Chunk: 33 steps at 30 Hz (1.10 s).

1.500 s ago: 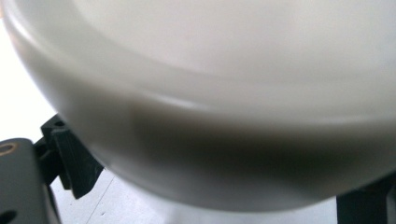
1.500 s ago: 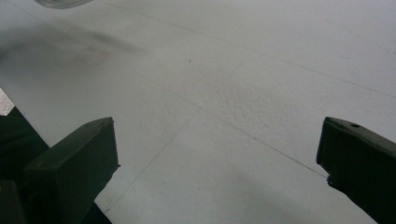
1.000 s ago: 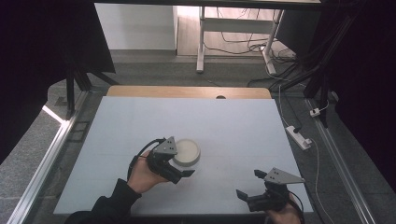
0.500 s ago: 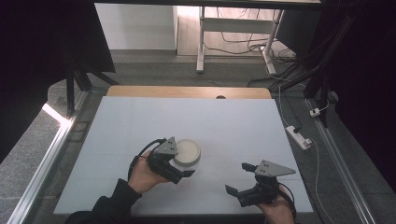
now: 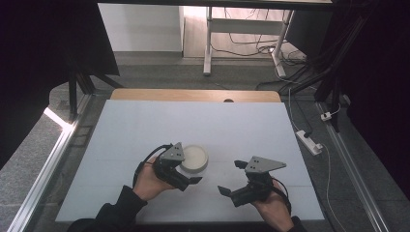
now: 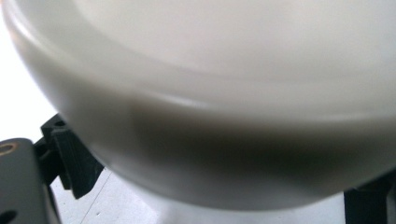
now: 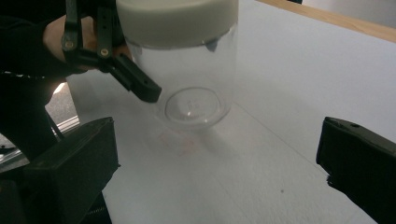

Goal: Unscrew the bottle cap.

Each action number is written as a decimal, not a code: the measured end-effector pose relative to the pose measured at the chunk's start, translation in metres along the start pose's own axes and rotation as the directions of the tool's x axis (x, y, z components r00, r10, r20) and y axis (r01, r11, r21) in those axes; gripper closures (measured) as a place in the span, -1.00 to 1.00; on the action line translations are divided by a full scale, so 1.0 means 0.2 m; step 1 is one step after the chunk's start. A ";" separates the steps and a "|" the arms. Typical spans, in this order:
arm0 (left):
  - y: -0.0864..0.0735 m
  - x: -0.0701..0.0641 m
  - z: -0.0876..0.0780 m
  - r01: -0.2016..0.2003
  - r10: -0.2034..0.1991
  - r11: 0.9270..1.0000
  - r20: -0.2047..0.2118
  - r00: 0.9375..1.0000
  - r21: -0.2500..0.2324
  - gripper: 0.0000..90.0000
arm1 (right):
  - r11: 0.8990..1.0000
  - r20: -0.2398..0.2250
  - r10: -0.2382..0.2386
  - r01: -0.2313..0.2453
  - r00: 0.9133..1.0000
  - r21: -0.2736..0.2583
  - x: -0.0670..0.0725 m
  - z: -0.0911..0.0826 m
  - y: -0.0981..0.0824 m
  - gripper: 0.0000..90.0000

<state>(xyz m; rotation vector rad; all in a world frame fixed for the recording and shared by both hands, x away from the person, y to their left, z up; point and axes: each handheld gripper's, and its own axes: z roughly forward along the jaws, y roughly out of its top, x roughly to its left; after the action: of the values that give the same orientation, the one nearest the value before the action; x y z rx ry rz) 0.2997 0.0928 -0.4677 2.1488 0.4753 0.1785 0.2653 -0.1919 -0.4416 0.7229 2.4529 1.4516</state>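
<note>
A clear jar (image 5: 194,158) with a white lid stands upright on the white table (image 5: 241,125), left of centre near the front. My left gripper (image 5: 190,170) is shut on the jar's body just under the lid. In the right gripper view one of its black fingers (image 7: 138,87) presses the jar's (image 7: 191,88) near side, and the other tip shows behind the glass. The lid (image 6: 224,93) looms very close in the left gripper view. My right gripper (image 5: 230,177) is open a short way right of the jar, pointed at it, and nothing sits between its jaws.
A wooden strip (image 5: 193,95) runs along the table's far edge. A white power strip (image 5: 308,141) and cables lie on the floor to the right. Black frame legs stand at both sides.
My right gripper has moved left and a little forward toward the jar. The left gripper and the jar have stayed put.
</note>
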 end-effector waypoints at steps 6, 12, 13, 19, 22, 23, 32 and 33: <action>0.00 0.00 0.00 -0.004 0.004 1.000 0.002 1.000 0.003 -0.83 | 1.000 0.011 0.001 -0.001 1.000 0.001 0.02 0.06 0.06 -1.00; 0.00 0.00 0.01 -0.002 0.002 1.000 0.002 1.000 0.001 -0.83 | 1.000 -0.012 -0.009 0.009 1.000 -0.010 0.04 0.12 0.12 -1.00; 0.00 0.00 0.00 -0.007 0.007 1.000 0.002 1.000 0.005 -0.83 | 1.000 -0.010 -0.016 0.016 1.000 -0.008 0.04 0.12 0.14 -1.00; 0.00 -0.01 0.01 -0.016 0.016 1.000 0.000 1.000 0.013 -0.83 | 1.000 -0.021 -0.025 0.025 0.999 -0.002 0.05 0.20 0.20 -1.00; 0.00 -0.01 0.01 -0.017 0.017 1.000 0.001 1.000 0.016 -0.83 | 1.000 -0.024 -0.023 0.023 0.999 0.003 0.06 0.23 0.22 -1.00; 0.00 -0.01 0.01 -0.013 0.013 1.000 0.001 1.000 0.012 -0.83 | 1.000 -0.027 -0.023 0.023 0.999 0.002 0.06 0.24 0.23 -1.00; 0.00 -0.01 0.01 -0.013 0.013 1.000 0.005 1.000 0.007 -0.83 | 0.999 -0.041 -0.046 0.047 0.998 0.013 0.07 0.34 0.28 -1.00; 0.00 -0.01 0.01 -0.014 0.013 1.000 0.004 1.000 0.008 -0.83 | 0.999 -0.041 -0.047 0.048 0.998 0.014 0.07 0.35 0.28 -1.00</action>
<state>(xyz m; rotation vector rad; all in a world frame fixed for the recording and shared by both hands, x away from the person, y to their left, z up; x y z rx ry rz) 0.2981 0.0891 -0.4689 2.1602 0.4598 0.1797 0.2980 -0.1088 -0.4263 0.6396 2.4959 1.4468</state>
